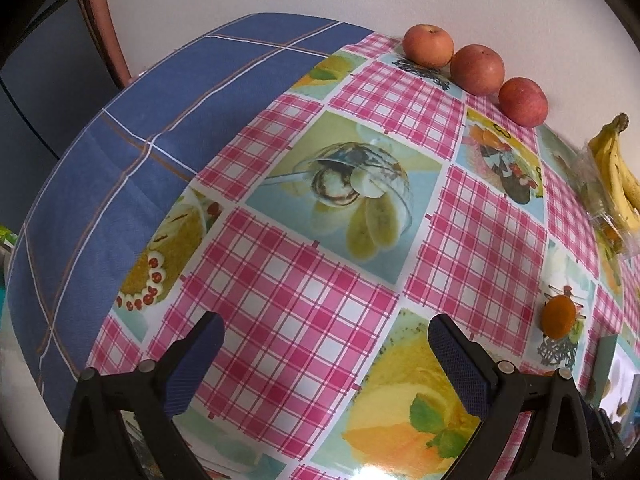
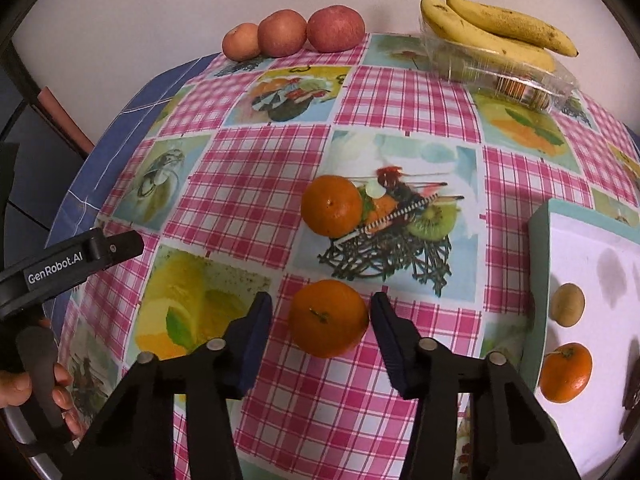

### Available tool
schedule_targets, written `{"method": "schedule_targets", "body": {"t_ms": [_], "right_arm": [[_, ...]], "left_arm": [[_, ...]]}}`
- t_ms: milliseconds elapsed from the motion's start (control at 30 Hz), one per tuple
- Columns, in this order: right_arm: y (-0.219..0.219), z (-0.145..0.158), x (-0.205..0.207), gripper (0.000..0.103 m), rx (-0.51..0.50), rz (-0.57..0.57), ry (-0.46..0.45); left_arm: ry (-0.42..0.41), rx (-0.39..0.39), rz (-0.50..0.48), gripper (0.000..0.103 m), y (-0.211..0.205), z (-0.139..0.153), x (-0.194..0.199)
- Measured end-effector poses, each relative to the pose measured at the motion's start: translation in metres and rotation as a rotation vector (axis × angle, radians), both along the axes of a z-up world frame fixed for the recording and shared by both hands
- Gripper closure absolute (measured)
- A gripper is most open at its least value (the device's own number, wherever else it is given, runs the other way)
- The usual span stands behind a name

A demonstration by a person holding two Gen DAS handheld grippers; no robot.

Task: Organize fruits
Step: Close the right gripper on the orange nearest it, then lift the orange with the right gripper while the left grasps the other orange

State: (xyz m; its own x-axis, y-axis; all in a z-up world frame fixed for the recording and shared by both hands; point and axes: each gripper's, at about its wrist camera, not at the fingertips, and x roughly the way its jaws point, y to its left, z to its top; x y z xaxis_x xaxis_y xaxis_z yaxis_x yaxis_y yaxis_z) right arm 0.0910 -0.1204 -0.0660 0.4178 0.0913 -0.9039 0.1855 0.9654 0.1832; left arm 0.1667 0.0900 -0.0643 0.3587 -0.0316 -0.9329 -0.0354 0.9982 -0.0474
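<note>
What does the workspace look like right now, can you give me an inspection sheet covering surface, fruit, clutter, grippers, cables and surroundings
Surface: round table under a pink plaid cloth with dessert prints; a blue cloth covers its far left part.
Job's things: three apples in a row by the wall; bananas on a clear plastic pack; two tangerines loose, near tangerine, far tangerine; a white tray holds another tangerine and a small tan fruit.
Clutter: nothing seen.
Grippers: right gripper open, its fingers either side of the near tangerine, gaps visible; left gripper open, empty.
Cables: nothing seen.
Surroundings: pale wall, chair back.
</note>
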Motion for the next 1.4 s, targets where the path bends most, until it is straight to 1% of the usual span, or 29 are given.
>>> {"method": "schedule_targets", "body": {"t_ms": [33,133,367,700,833,967,1100,1233,1300,1400], "right_arm": [[0.0,0.0,0.0,0.058,-0.001,-0.002,0.001],[-0.002,0.001,-0.002,0.061,0.003,-0.006,-0.002],[-0.005,0.002,-0.004,0.062,0.016,-0.009,-0.004],[-0.035,0.015,-0.013,0.062,0.024,-0.075,-0.034],[-0.051,0.026,-0.017,0.062,0.021,-0.107,-0.061],[-0.067,0.041,-0.024,0.062,0.003,-0.135,-0.1],[-0.083,0.055,-0.031,0.062,-0.014,-0.172,-0.135],[-0.1,0.062,-0.037,0.062,-0.006,-0.213,-0.156],[-0.107,0.062,-0.039,0.062,0.0,-0.23,-0.16],[-0.115,0.063,-0.041,0.062,-0.008,-0.25,-0.156]], "left_arm": [[0.0,0.002,-0.001,0.0,-0.001,0.0,0.0],[-0.003,0.012,0.003,0.0,-0.002,0.0,-0.001],[-0.001,0.008,0.006,0.0,-0.001,0.0,-0.001],[-0.014,-0.065,-0.026,0.0,-0.01,0.005,-0.006],[-0.042,-0.116,-0.031,0.001,-0.015,0.012,-0.009],[-0.06,-0.128,-0.06,0.002,-0.026,0.017,-0.009],[-0.058,-0.167,-0.098,0.009,-0.042,0.019,-0.009],[-0.052,-0.205,-0.124,0.011,-0.056,0.02,-0.009],[-0.048,-0.219,-0.141,0.016,-0.064,0.02,-0.008],[-0.044,-0.23,-0.164,0.016,-0.075,0.02,-0.006]]}}
